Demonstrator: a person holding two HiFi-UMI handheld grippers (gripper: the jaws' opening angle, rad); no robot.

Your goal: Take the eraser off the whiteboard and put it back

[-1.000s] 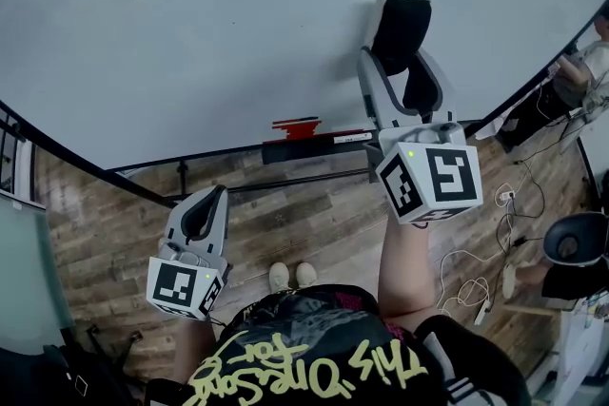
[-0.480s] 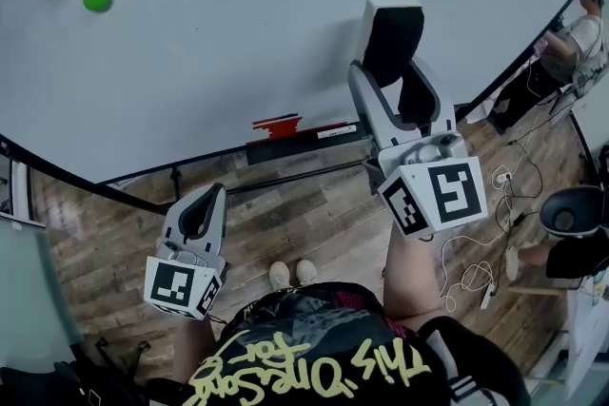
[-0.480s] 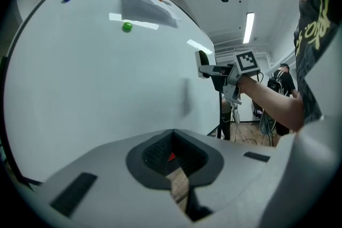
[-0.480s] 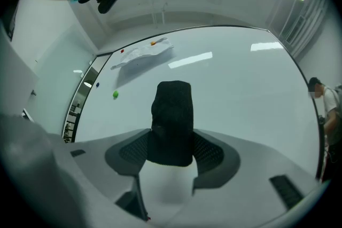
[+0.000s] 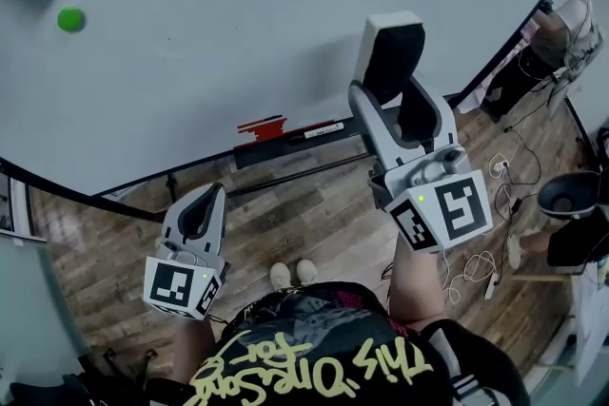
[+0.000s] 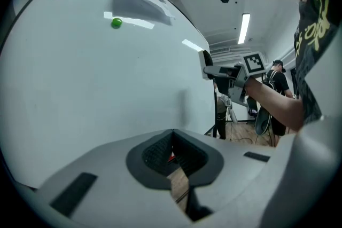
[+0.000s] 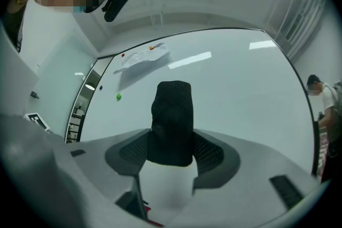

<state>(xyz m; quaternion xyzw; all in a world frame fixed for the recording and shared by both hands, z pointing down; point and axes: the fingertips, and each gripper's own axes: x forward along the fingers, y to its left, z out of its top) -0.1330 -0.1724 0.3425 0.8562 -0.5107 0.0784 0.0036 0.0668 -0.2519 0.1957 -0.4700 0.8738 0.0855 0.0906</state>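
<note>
One eraser (image 5: 392, 48) — clamped in right gripper (image 7: 171, 149), jutting past its tips near whiteboard (image 5: 238, 33), left gripper (image 6: 172, 152) lower, jaws together

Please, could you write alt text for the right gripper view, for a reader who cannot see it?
The right gripper is shut on a black eraser, which sticks out past the jaws toward a whiteboard. A small green magnet and a sheet of paper are on the board.

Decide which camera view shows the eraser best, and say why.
The right gripper view: the eraser stands large and centred, its black face clamped between the jaws of the right gripper. The head view shows its white casing and black face, smaller. The left gripper view shows it only tiny and far off.
</note>
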